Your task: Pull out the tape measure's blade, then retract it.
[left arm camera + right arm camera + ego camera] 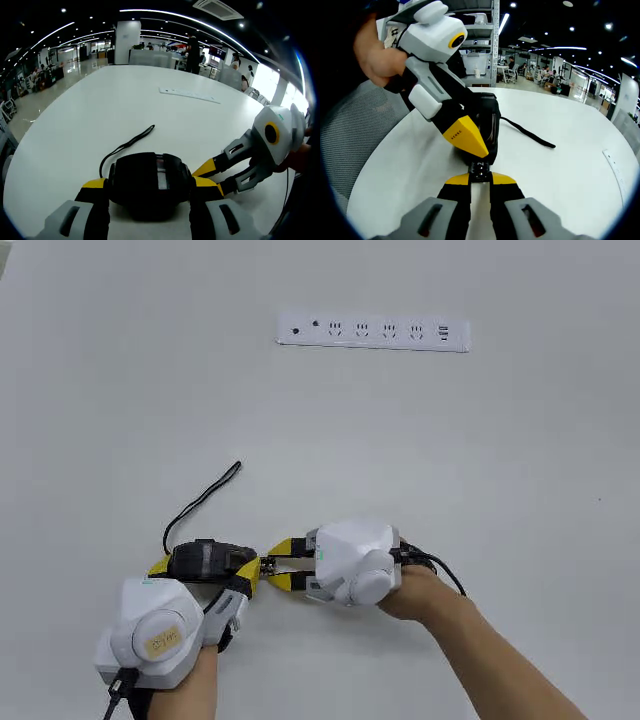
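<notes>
Yellow-tipped tongs, two pairs, both gripping one tape measure on a white table.
The left tongs clamp its black case; the right tongs pinch the blade tip at its mouth. One cord trails away, and one power strip lies well beyond.

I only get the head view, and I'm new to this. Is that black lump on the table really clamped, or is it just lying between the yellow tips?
Observer: It's clamped. In the left gripper view, the left gripper squeezes the tape measure from both sides.
Operator: And the other gripper?
Observer: The right gripper view shows the right gripper pinching the blade tip right at the case mouth, so the blade is barely pulled out.
Operator: Is anyone nearby?
Observer: Yes. In the left gripper view, a person stands beyond the far edge of the table.
</notes>
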Tool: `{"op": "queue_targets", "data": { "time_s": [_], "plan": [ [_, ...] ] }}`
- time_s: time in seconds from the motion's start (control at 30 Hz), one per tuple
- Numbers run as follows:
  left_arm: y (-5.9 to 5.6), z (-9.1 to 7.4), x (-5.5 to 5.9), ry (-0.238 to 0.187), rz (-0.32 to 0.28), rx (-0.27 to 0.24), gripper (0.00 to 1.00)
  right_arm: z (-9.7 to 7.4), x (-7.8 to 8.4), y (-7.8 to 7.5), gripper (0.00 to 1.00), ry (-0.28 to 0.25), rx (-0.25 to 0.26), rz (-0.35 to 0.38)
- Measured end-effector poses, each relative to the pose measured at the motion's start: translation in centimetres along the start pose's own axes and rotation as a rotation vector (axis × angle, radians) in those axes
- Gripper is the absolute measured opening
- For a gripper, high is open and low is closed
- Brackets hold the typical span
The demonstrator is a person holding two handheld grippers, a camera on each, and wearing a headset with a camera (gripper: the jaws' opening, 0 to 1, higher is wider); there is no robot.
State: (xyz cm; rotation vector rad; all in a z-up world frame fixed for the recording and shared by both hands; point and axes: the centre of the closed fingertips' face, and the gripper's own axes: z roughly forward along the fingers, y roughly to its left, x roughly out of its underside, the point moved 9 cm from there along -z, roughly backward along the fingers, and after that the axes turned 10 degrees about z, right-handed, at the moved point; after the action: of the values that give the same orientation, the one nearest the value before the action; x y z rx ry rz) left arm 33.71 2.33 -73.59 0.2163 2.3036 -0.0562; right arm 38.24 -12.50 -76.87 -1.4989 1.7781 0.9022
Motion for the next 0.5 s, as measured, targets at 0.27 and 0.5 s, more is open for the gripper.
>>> {"op": "queue_targets", "data": {
  "time_s": [0.27, 0.5],
  "plan": [
    [-0.04, -0.02, 0.00, -0.001, -0.008, -0.008, 0.62, 0.47, -0.22, -0.03, 0.12, -0.002, -0.001, -0.011],
    [-0.43, 0.01, 0.25, -0.008, 0.026, -0.023, 0.62, 0.93, -0.13, 0.23, 0.13, 0.007, 0.001, -0.015]
  ]
}}
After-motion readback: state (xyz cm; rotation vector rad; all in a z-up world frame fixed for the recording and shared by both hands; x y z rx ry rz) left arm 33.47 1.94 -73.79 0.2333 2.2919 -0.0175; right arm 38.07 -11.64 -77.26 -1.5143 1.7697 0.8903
